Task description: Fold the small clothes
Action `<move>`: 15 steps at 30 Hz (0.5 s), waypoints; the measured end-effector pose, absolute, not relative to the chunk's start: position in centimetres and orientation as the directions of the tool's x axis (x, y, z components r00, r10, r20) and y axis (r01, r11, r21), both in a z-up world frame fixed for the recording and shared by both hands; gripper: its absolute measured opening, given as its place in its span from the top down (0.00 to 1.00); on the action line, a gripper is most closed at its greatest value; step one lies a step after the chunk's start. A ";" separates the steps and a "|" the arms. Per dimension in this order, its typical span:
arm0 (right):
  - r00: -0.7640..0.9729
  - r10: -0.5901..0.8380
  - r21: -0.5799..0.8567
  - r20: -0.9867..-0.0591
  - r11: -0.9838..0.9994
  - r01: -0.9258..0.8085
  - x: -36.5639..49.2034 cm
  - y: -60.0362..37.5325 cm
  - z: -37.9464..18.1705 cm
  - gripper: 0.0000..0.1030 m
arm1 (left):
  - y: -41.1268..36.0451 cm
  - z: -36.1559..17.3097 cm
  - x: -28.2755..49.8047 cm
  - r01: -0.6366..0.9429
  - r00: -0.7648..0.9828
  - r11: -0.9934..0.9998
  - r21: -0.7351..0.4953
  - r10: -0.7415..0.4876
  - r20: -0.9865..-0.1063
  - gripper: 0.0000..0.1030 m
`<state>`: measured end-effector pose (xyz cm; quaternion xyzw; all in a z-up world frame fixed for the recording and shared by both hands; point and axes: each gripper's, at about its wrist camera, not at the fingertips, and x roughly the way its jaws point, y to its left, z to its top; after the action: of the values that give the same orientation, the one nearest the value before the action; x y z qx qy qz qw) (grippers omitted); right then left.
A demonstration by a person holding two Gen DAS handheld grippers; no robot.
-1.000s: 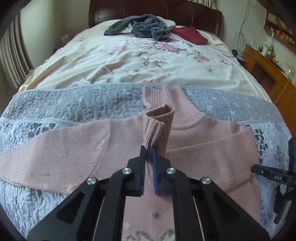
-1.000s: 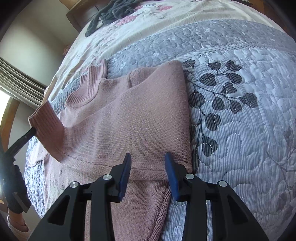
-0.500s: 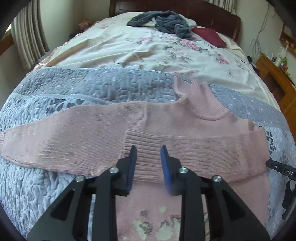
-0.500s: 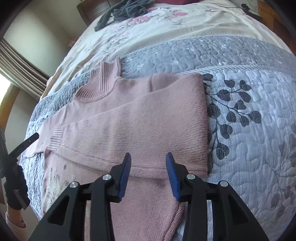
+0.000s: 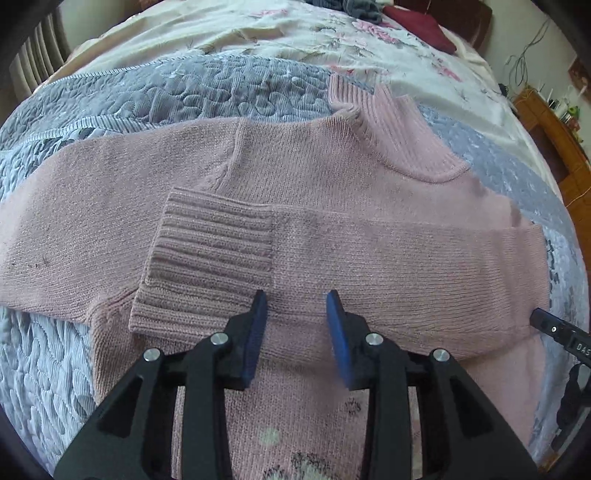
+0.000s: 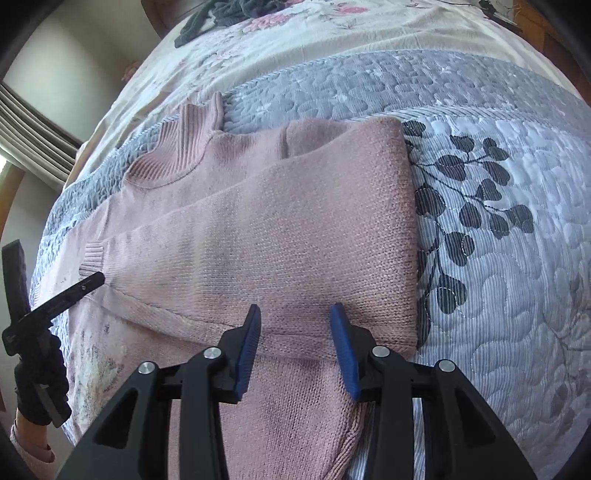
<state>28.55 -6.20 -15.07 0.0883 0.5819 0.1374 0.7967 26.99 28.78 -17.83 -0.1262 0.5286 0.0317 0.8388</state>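
Observation:
A pink knit sweater [image 5: 303, 166] lies flat on the grey quilted bedspread [image 5: 155, 96], collar pointing away. Its right sleeve is folded across the chest, and the ribbed cuff [image 5: 210, 254] rests near the left shoulder. My left gripper [image 5: 297, 302] hovers open just over the folded sleeve, right of the cuff, holding nothing. In the right wrist view the same sweater [image 6: 280, 229] shows its folded right edge, and my right gripper [image 6: 295, 314] stands open above the sleeve's lower edge, empty. The left sleeve stretches out flat to the left.
Beyond the grey quilt lies a floral cream cover [image 5: 280, 33] with a dark grey garment [image 6: 221, 11] and a dark red cloth [image 5: 421, 29] near the headboard. A wooden cabinet [image 5: 554, 122] stands at the right. A gloved hand [image 6: 37, 380] holds the left gripper.
The left gripper let go of the cuff, which now lies flat on the chest, then opened and moved lower and closer. The right gripper stayed open and moved slightly nearer.

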 end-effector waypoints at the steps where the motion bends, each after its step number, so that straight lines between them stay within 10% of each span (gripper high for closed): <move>1: 0.298 0.325 0.299 -0.898 0.945 -0.128 28.3 -6.0 -14.4 0.60 | 29.3 -17.0 26.4 -0.187 0.460 0.963 -0.191 -0.086 -0.884 0.66; 15: 0.264 0.378 0.303 -0.888 0.910 -0.282 25.8 0.8 -12.8 0.52 | 52.6 -13.1 14.4 -0.560 0.500 0.793 -0.241 0.091 -0.861 0.47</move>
<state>25.84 0.78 -12.80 0.0420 0.5702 0.2076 0.7937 14.39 52.65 -13.06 -0.2548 0.4598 0.1966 0.8277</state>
